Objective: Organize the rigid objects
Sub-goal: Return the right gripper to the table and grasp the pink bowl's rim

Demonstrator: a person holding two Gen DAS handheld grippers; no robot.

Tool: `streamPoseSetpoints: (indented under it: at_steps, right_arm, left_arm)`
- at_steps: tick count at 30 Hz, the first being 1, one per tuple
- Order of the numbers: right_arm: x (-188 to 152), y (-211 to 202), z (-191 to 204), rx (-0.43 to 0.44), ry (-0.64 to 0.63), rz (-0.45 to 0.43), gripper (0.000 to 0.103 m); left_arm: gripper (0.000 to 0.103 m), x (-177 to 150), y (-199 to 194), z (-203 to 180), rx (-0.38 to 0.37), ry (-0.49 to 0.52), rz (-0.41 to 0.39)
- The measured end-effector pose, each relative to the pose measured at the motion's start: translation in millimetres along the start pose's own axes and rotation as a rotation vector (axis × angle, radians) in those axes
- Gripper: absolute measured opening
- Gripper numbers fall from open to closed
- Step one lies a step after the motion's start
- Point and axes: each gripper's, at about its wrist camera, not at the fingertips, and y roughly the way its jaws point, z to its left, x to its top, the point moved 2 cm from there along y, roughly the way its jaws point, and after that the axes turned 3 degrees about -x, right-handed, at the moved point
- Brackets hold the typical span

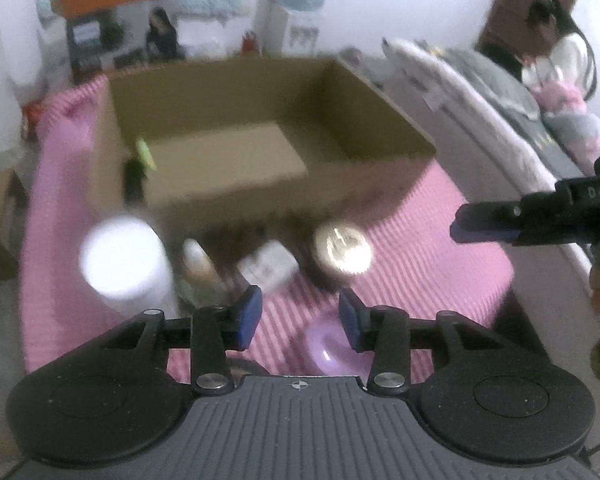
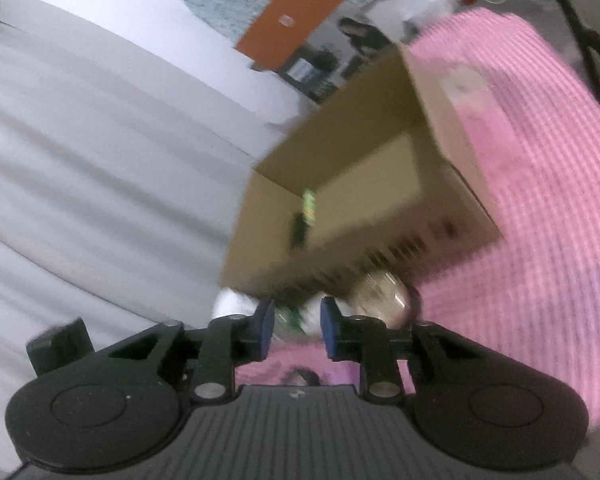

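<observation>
Pink ribbed cloth (image 1: 440,216) covers your table, with the open cardboard box (image 1: 260,120) at its middle. Crowded before the box stand a white bottle (image 1: 124,260), a small white box (image 1: 268,266) and a gold-lidded jar (image 1: 342,250). Your left tongs (image 1: 300,318) and right tongs (image 2: 296,328) both gape, holding nothing.

A pink ribbed cloth (image 1: 440,224) covers the table. An open cardboard box (image 1: 260,128) sits on it toward 12 o'clock. Just in front of the box stand a white cylindrical bottle (image 1: 128,264) at 9 o'clock, a blurred beige bottle (image 1: 200,264), a small white box (image 1: 268,270) and a gold-lidded jar (image 1: 342,248) at centre. A lilac round object (image 1: 332,352) lies at 6 o'clock.
</observation>
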Motion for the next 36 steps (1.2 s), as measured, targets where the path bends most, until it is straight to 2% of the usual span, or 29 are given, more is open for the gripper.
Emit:
streamPoseSetpoints:
  at_steps: [5,8,10,17,22,27,29,30,36]
  right_arm:
    - [-33,12,-14,-0.070,-0.005,0.032,0.034]
    - [-46,25,-15,-0.123,-0.046,0.059,0.048]
    - [-51,35,-14,-0.152,-0.075,0.074,0.048]
    - [-66,54,-12,-0.220,-0.174,0.111,0.048]
    - [-66,75,-12,-0.240,-0.213,0.140,0.047]
    - [-66,89,-13,-0.239,-0.236,0.159,0.040]
    - [-63,90,-13,-0.240,-0.243,0.159,0.036]
    - [-63,91,-13,-0.241,-0.245,0.158,0.030]
    - [-58,91,-17,-0.247,-0.246,0.149,0.024]
  left_arm:
    - [0.052,-23,29,-11,-0.038,0.021,0.097]
    - [0.059,-32,37,-23,-0.033,0.065,0.124]
    - [0.069,-35,40,-29,-0.027,0.100,0.129]
    - [0.075,-40,54,-37,0.008,0.174,0.161]
    - [0.075,-43,68,-38,0.023,0.191,0.198]
    - [0.075,-43,78,-39,0.023,0.201,0.221]
    - [0.075,-43,79,-41,0.022,0.212,0.215]
    - [0.075,-43,80,-43,0.023,0.216,0.213]
    - [0.075,-39,84,-43,0.030,0.230,0.198]
